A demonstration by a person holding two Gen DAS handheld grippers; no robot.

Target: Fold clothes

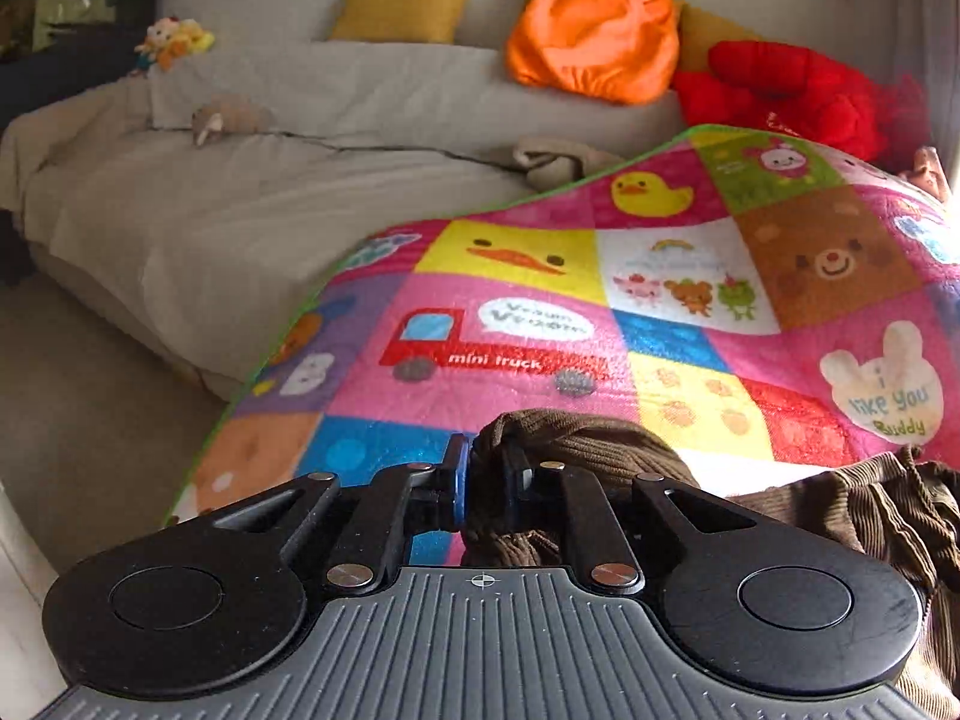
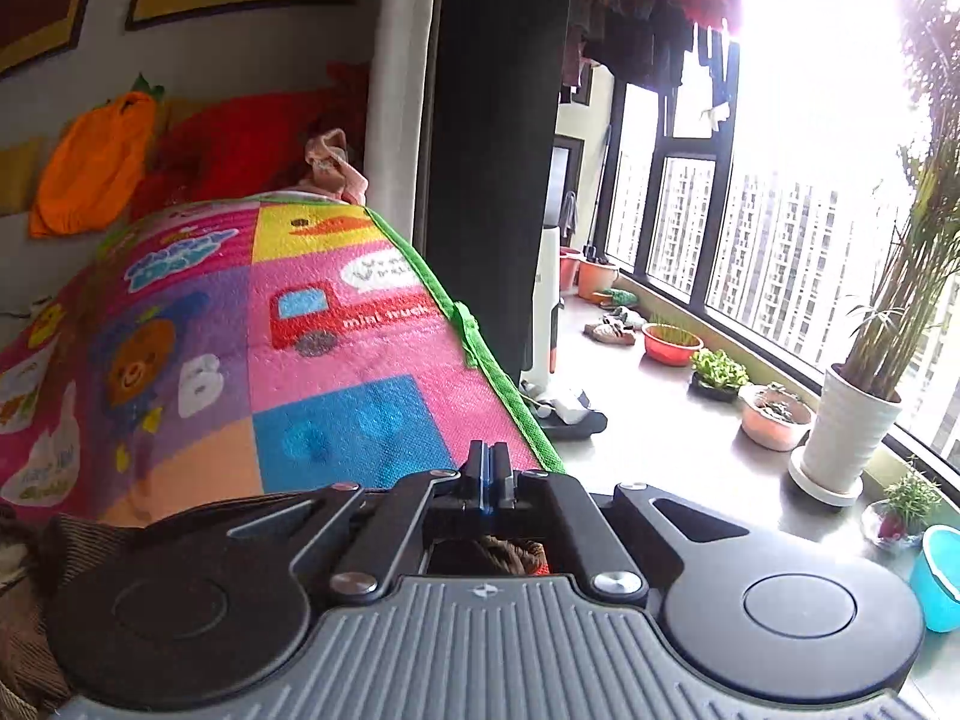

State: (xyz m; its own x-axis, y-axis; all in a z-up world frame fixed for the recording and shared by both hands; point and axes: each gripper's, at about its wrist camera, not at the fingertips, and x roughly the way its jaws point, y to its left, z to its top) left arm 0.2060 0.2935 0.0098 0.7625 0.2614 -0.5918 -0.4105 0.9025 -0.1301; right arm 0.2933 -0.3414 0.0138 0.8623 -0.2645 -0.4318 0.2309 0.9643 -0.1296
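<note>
Brown corduroy garment (image 1: 576, 450) bunched, axis unclear

The corduroy garment (image 1: 600, 444) lies on the play mat (image 1: 660, 312), at its near edge, with the left gripper (image 1: 487, 480) at the garment's left end. Behind the mat stands the sofa (image 1: 240, 198), bearing cushions and plush toys (image 1: 792, 90). Right of the mat, potted plants (image 2: 852, 408) line the windowsill.

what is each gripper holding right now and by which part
The left gripper pinches a bunched fold of the brown corduroy garment. The right gripper is shut; brown fabric shows beneath its fingers, but whether it grips it cannot be told.
</note>
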